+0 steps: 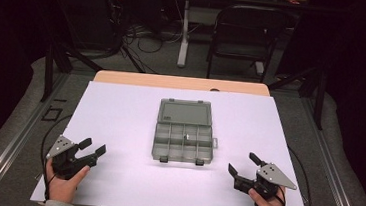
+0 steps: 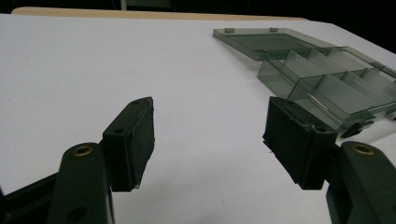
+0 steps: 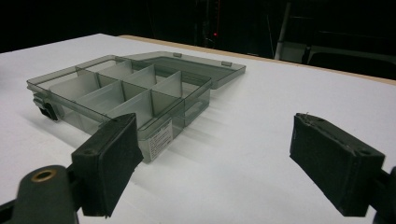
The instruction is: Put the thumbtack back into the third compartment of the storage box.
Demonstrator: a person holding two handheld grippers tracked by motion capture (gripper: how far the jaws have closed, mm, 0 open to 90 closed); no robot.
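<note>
- The compartment box (image 1: 184, 133) is lying in the middle of the table (image 1: 120, 112), lid folded flat toward the far edge, likely so the dividers are reachable
- The left tool (image 1: 93, 147) is resting by the near left corner, jaws apart and empty
- The right tool (image 1: 244, 164) is waiting by the near right corner, equally spread and empty, both angled toward the box

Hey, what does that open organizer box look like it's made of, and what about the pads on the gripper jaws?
The organizer box looks like smoke-tinted translucent hard plastic with a glossy finish: the dividers and white table surface show through its walls. Its latches look like opaque black plastic. The pads on the jaws look like matte black rubber or dense foam, with a dull, slightly grainy face; which one is unclear.
</note>
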